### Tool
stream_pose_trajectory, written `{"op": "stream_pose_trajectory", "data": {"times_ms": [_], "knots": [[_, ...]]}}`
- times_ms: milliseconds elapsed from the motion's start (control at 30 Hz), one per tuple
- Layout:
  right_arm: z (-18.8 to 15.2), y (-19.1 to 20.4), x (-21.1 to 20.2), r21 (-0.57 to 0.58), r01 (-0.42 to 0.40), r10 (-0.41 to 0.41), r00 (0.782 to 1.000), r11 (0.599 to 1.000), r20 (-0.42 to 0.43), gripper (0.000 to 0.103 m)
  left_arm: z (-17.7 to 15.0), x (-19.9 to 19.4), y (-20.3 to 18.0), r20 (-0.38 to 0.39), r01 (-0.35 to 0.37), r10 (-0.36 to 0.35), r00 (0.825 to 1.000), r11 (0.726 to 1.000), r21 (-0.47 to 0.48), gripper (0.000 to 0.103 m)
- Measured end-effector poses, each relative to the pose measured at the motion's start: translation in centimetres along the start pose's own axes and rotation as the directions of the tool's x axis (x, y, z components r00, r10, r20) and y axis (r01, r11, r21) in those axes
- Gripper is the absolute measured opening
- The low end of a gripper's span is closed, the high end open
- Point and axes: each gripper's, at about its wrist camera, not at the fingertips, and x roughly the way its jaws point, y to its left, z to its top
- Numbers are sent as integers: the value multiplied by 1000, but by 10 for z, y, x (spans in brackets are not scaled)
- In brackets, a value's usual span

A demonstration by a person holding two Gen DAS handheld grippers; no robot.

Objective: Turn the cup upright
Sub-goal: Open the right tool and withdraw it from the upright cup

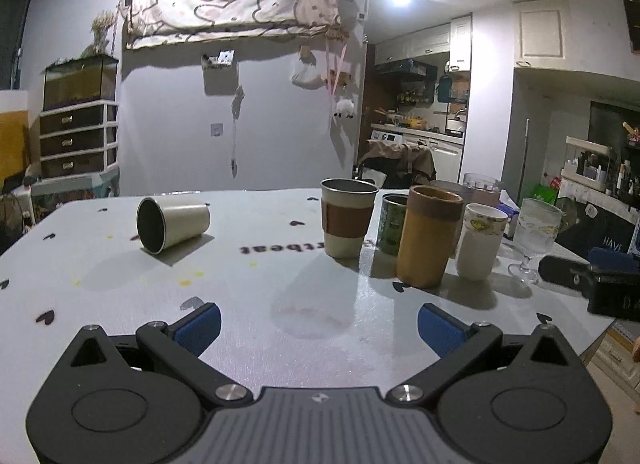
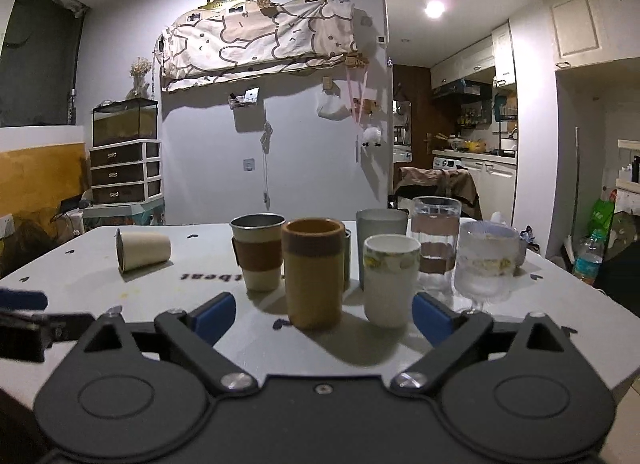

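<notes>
A cream cup with a dark metal inside [image 1: 172, 224] lies on its side on the white table [image 1: 256, 296], its mouth toward me and to the left; the right wrist view shows it at the far left [image 2: 142, 250]. My left gripper [image 1: 319, 329] is open and empty, low over the table, well short of the cup and to its right. My right gripper [image 2: 323, 314] is open and empty, just in front of a group of upright cups.
Upright on the right stand a cream cup with a brown sleeve [image 1: 347, 218], a green tin [image 1: 394, 223], a tall amber cup [image 1: 428, 236], a white floral cup [image 1: 480, 240] and a stemmed glass [image 1: 534, 236]. My right gripper shows at the left view's right edge [image 1: 592, 276].
</notes>
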Motion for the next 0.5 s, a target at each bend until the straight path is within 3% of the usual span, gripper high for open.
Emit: {"op": "stream_pose_trajectory", "data": {"times_ms": [200, 500], "knots": [[-9, 3, -14, -22, 14, -14, 1000, 1000, 26, 102, -3, -8, -2, 26, -3, 2, 1000, 1000, 17, 103], [-14, 4, -23, -13, 11, -11, 1000, 1000, 25, 103, -4, -14, -1, 36, -16, 15, 999, 1000, 19, 103]]}}
